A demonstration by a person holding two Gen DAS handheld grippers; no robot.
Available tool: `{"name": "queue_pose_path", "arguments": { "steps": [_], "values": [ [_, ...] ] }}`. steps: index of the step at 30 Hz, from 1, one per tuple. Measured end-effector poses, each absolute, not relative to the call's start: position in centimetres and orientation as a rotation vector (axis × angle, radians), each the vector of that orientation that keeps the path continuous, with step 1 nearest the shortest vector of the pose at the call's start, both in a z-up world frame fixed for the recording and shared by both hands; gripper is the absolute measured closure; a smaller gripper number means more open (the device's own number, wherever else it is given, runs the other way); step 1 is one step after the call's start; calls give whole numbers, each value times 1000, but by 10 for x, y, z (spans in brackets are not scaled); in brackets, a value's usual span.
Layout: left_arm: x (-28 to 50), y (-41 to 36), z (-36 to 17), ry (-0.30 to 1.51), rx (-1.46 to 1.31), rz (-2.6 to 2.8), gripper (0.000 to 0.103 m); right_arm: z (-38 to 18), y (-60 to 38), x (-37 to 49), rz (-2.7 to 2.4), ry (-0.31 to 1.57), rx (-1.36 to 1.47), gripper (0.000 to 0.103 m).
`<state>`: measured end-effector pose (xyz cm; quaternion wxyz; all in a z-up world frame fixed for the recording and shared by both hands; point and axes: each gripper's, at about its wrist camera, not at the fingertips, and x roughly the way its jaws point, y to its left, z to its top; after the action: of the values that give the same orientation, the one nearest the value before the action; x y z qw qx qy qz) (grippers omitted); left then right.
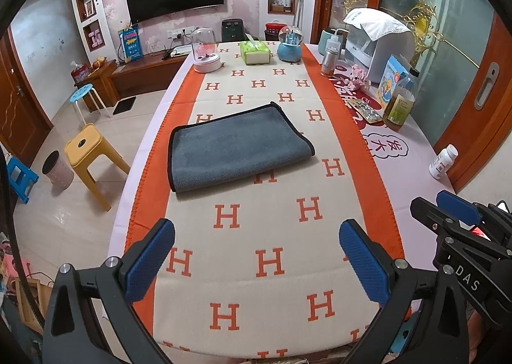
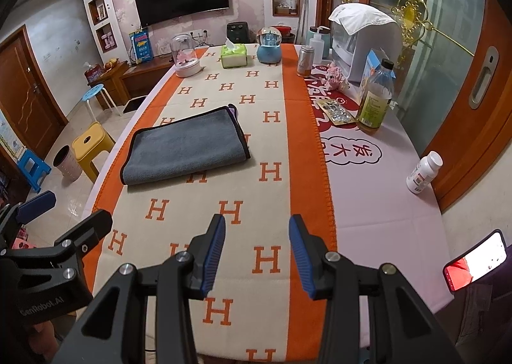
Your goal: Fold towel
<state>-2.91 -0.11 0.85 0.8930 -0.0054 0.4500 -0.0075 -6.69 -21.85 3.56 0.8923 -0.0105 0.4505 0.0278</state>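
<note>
The towel (image 1: pixel 236 148) lies folded mid-table; both the left claw (image 1: pixel 256 261) and right claw (image 2: pixel 257 255) hang spread, empty, near the table's near edge; next likely another fold.

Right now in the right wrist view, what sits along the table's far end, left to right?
Glass dome → green tissue box → blue snow globe → metal can → white appliance with a cloth on top.

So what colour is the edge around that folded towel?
Black trim on the folded grey towel, clearest in the left wrist view.
</note>
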Motion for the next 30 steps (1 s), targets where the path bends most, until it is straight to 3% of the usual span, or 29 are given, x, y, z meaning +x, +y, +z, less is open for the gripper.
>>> {"name": "queue_pose_path", "arguments": {
  "steps": [30],
  "values": [
    [-37, 3, 6, 938, -13, -7, 1, 34, -215, -75, 63, 937, -21, 61]
  ]
}}
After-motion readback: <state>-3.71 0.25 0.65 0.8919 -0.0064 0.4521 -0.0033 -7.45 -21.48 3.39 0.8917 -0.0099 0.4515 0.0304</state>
